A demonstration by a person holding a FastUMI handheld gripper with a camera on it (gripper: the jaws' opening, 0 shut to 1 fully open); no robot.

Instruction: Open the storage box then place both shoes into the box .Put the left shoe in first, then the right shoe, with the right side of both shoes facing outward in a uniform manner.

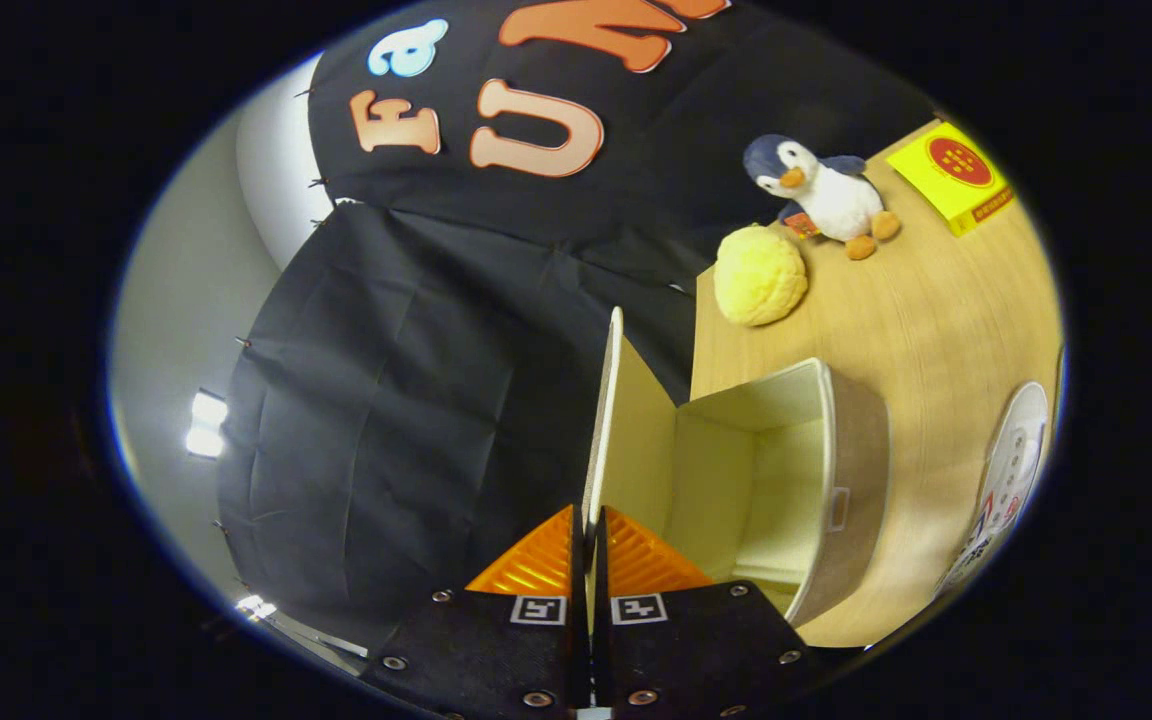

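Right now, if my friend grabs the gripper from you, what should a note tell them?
Gripper: fingers pinched shut on the lid of the storage box, holding it swung up.
Storage box: on the wooden table, open, and the part of its inside in view holds nothing.
Shoe: one white shoe lies on the table beyond the box.
Done: box opened.
Left: let go of the lid, put in the left shoe, then the right, right sides facing out.
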